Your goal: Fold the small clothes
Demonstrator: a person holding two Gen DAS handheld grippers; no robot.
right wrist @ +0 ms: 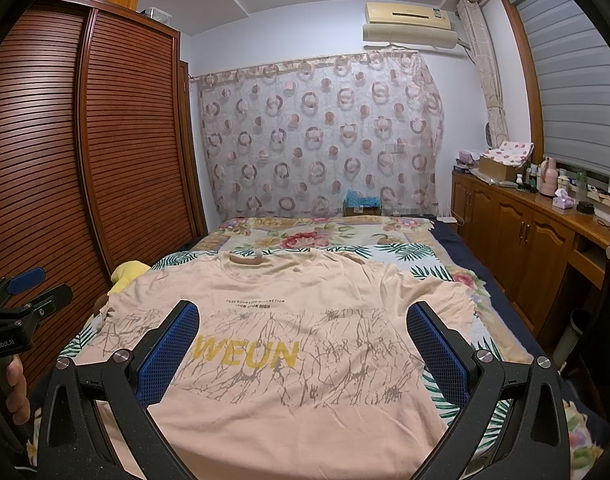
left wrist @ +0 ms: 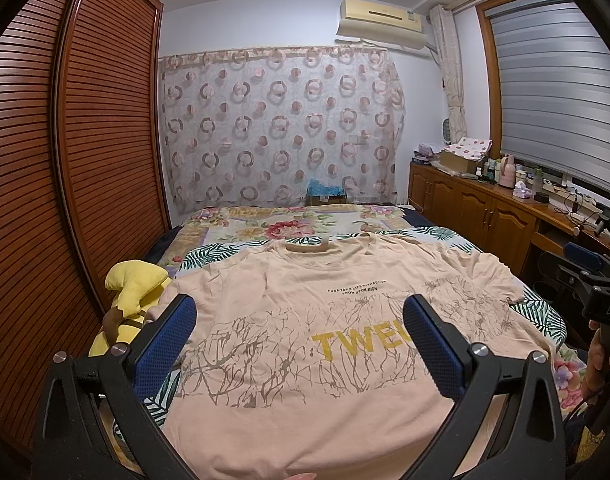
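On bed [right wrist: 425, 268], tee [right wrist: 289, 400] collar far-end

My right gripper [right wrist: 303, 328] hangs over the near half of the peach T-shirt [right wrist: 289, 392], its blue-padded fingers [right wrist: 167, 354] spread wide with nothing between them. The shirt lies flat, front up, on the floral bedspread [right wrist: 401, 256], collar at the far end. My left gripper [right wrist: 19, 300] is at the left edge; its jaw state is unclear. A yellow plush toy [right wrist: 127, 272] peeks out by the shirt's left sleeve.
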